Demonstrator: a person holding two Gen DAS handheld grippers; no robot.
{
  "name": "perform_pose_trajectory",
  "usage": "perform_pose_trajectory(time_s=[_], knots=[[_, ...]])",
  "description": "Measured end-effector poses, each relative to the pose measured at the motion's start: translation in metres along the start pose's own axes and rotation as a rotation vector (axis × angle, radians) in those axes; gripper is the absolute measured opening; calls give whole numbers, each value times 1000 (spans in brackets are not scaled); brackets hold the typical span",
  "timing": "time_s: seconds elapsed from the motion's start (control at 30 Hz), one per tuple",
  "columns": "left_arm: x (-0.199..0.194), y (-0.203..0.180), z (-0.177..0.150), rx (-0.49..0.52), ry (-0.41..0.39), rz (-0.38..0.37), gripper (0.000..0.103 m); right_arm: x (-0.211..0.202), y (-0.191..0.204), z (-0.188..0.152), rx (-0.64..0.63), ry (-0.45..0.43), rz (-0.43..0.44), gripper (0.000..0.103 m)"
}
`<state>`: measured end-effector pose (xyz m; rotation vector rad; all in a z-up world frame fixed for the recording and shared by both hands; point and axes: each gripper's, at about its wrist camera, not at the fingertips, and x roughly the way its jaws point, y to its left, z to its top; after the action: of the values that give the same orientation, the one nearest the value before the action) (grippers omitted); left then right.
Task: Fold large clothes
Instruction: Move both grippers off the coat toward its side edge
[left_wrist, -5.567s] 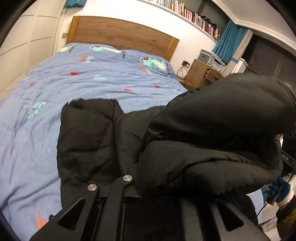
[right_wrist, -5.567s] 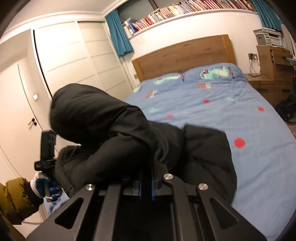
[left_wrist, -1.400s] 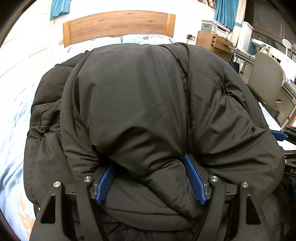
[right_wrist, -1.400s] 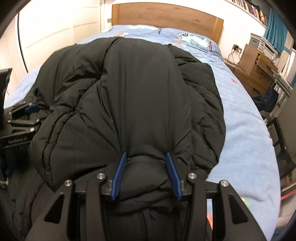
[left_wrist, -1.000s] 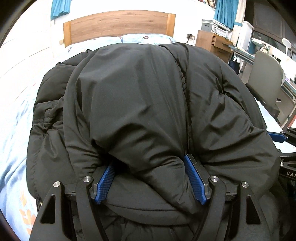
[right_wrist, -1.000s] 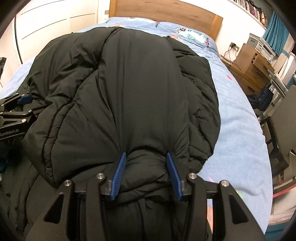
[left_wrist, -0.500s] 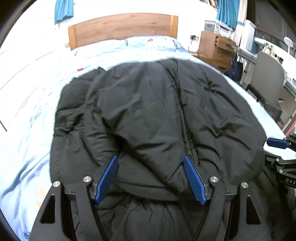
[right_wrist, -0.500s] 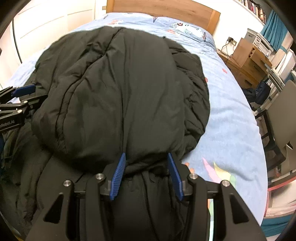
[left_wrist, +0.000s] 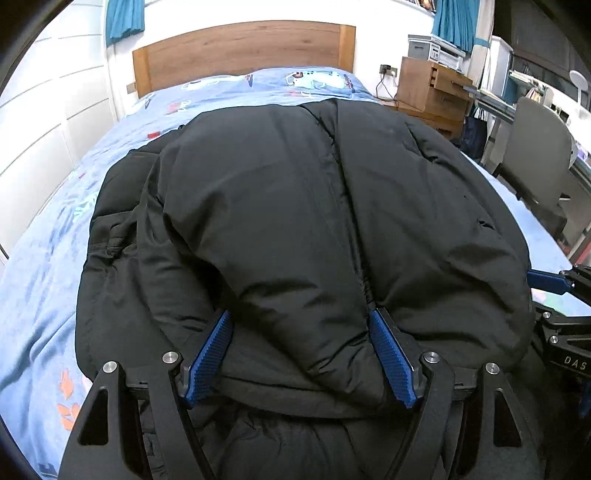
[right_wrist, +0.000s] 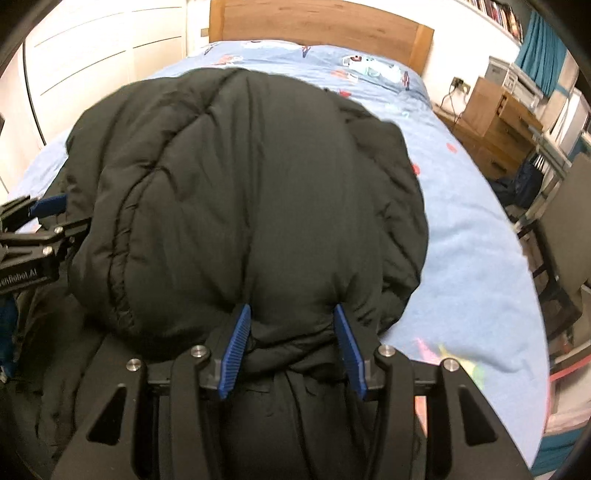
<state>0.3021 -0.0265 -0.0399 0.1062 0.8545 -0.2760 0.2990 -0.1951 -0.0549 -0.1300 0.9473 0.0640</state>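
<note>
The left claw (left_wrist: 301, 356) is spread wide, a thick fold of the black jacket (left_wrist: 303, 206) bulging between its blue pads. The right claw (right_wrist: 291, 349) is spread likewise around the jacket's near edge. Beyond both, the jacket lies heaped on the bed (right_wrist: 461, 236), short of the headboard (left_wrist: 243, 48).

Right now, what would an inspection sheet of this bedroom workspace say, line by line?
Surface: bed with blue patterned cover, wooden headboard behind.
Job's things: black puffer jacket doubled over on the bed.
Clutter: nothing seen on the bed besides the jacket.
Grippers: left gripper open, jacket bulging between its blue fingers; right gripper likewise open around a fold.
Cables: cord hanging from the wall socket by the headboard.
Surroundings: wooden nightstand, grey chair, teal curtains, white wardrobe doors.
</note>
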Motion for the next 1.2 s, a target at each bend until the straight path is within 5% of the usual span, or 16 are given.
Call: perform_pose_trajectory(time_s=[0.53, 1.2], knots=[[-14, -11, -2, 7, 18, 61, 78, 12, -7, -4, 6, 40, -35, 56], [-65, -7, -39, 32, 52, 40, 81, -35, 2, -43, -24, 159, -144, 56]])
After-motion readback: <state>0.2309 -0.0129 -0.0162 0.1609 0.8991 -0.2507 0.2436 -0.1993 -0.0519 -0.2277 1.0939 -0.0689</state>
